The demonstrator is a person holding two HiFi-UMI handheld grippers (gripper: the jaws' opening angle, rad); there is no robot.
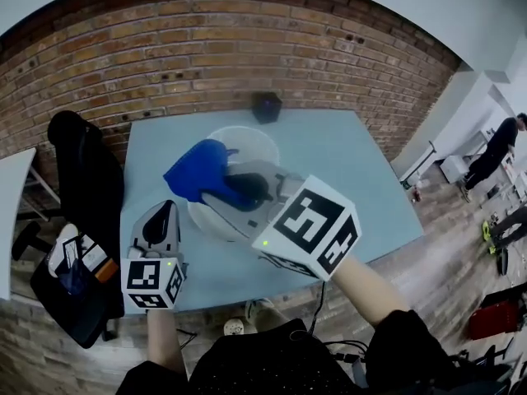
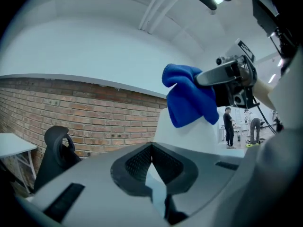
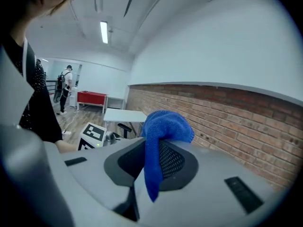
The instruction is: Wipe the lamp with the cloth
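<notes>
An office-like workroom; brick wall [image 1: 206, 48], blue table [image 1: 346, 163], black office chair [image 1: 82, 171]; ceiling strip light [image 3: 103, 32].

The pale blue table [image 1: 354, 171] carries a white lamp [image 1: 251, 142] and a small black box [image 1: 266, 106].

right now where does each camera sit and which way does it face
Head view: on the person's head, looking steeply down at the table, lamp, left gripper, right gripper and both forearms.
Left gripper view: on the left gripper, facing the lamp and brick wall over its shut, empty jaws.
Right gripper view: on the right gripper, facing the brick wall past jaws shut on the cloth; black clothing at left.
Shared: all three show the cloth.
</notes>
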